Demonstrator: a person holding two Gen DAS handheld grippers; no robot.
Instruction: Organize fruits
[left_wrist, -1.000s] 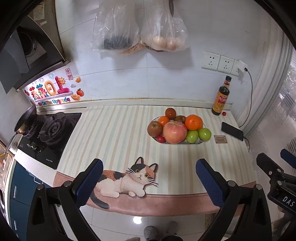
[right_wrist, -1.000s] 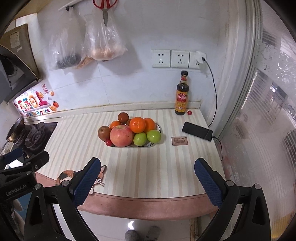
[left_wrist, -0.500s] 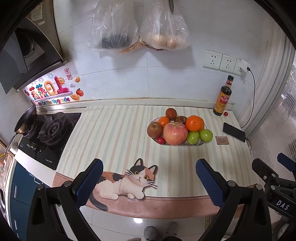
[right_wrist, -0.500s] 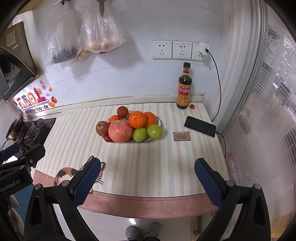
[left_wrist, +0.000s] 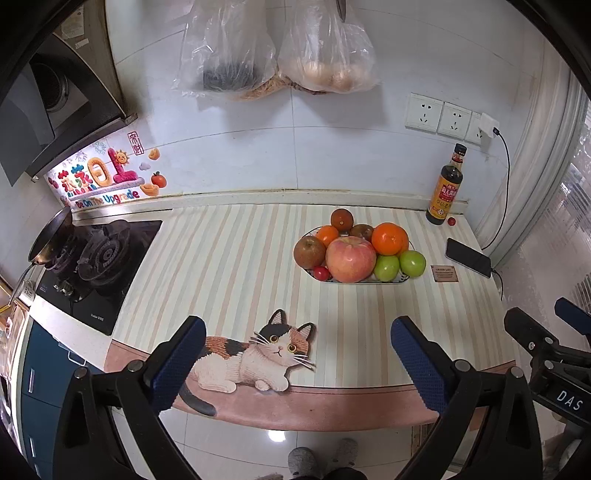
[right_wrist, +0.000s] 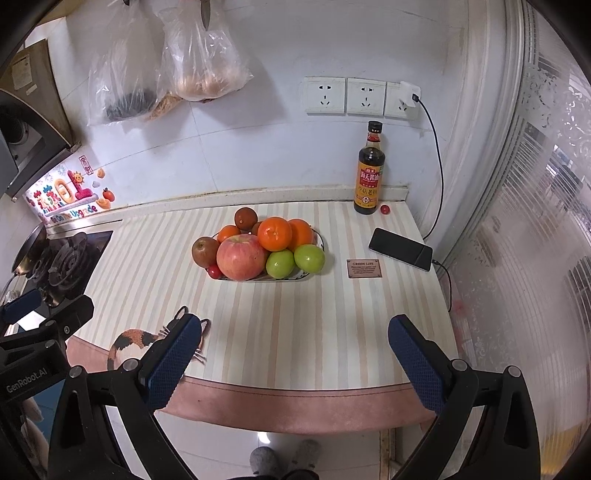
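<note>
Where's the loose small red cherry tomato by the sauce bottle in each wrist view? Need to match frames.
Left wrist: the small red cherry tomato sits far right at the back edge of the counter, just right of the dark soy sauce bottle.
Right wrist: the tomato is right of centre, again just right of the bottle.
Shared landmark: that bottle.

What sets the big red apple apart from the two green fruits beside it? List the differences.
The red apple is far bigger than either of the green fruits. The red apple's skin is blotchy pink-red with yellow streaks; the green fruits are plain, glossy green. Both kinds are round and sit at the front of the fruit plate, touching their neighbours.
</note>
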